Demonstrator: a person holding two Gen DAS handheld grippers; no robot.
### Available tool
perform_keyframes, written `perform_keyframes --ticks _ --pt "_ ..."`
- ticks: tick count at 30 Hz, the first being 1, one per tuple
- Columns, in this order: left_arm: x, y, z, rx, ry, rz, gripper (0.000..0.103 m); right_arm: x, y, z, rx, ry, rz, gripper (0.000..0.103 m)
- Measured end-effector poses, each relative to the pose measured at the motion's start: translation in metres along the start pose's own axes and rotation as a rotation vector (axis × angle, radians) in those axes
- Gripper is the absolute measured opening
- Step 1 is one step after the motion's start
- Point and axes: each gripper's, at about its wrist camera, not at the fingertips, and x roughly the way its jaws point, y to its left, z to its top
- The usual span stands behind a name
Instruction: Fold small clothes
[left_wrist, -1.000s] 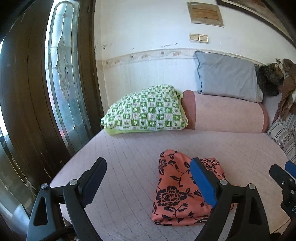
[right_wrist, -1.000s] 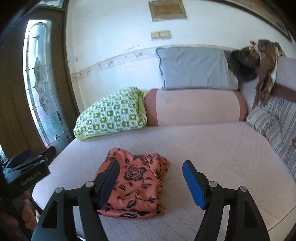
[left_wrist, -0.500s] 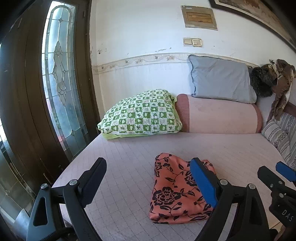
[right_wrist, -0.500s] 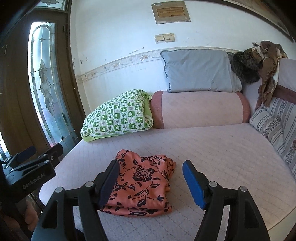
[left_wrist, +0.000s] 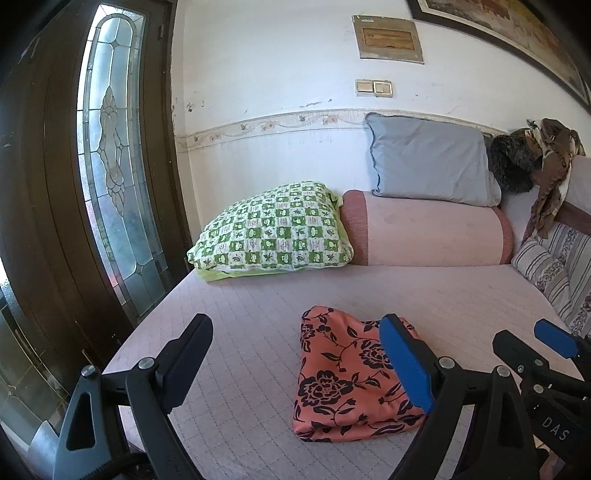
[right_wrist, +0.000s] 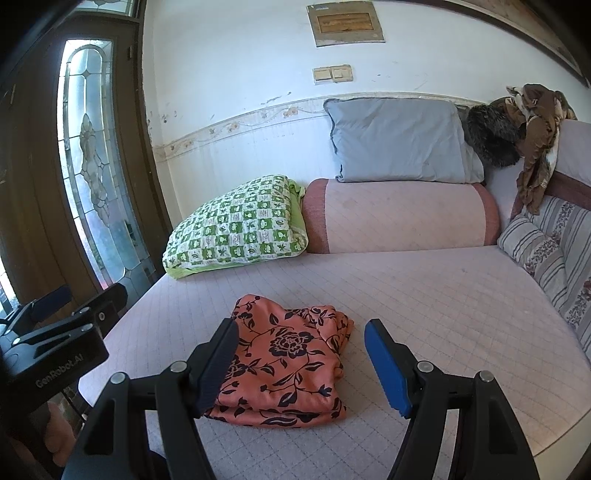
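A folded orange cloth with black flowers (left_wrist: 343, 376) (right_wrist: 288, 358) lies in a neat stack near the front edge of the pink quilted bed (left_wrist: 258, 314) (right_wrist: 424, 295). My left gripper (left_wrist: 299, 358) hovers open above the bed, its blue finger in front of the cloth's right part, nothing between its jaws. My right gripper (right_wrist: 301, 363) is also open and held back from the cloth, which shows between its fingers without touching them. Each gripper appears at the edge of the other's view: the right gripper (left_wrist: 535, 347) and the left gripper (right_wrist: 70, 310).
A green checked pillow (left_wrist: 273, 229) (right_wrist: 236, 225), a pink bolster (left_wrist: 424, 232) (right_wrist: 399, 218) and a grey pillow (left_wrist: 424, 162) sit at the back. Striped cushions (right_wrist: 546, 251) and brown clothing (right_wrist: 535, 122) are at the right. A dark door with patterned glass (left_wrist: 110, 166) stands left.
Both views have drawn back and tilted up a little, showing more wall; the folded cloth lies unmoved. Neither gripper's opening has changed.
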Motion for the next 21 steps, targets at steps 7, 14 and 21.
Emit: perform_keyframes --ticks 7,14,21 --pt "-0.0033 0.0008 0.0013 0.002 -0.012 -0.012 0.092 0.0015 0.0022 -0.0018 -0.008 0.006 0.003 0.074" --pt "-0.0039 0.0042 0.0018 -0.011 -0.012 -0.021 0.092 0.0033 0.0019 -0.0019 -0.005 0.009 -0.001 0.074" --pt "-0.0097 0.0080 0.0038 -0.014 -0.023 -0.024 0.092 -0.0010 0.0037 -0.0002 -0.009 -0.004 0.000 0.074"
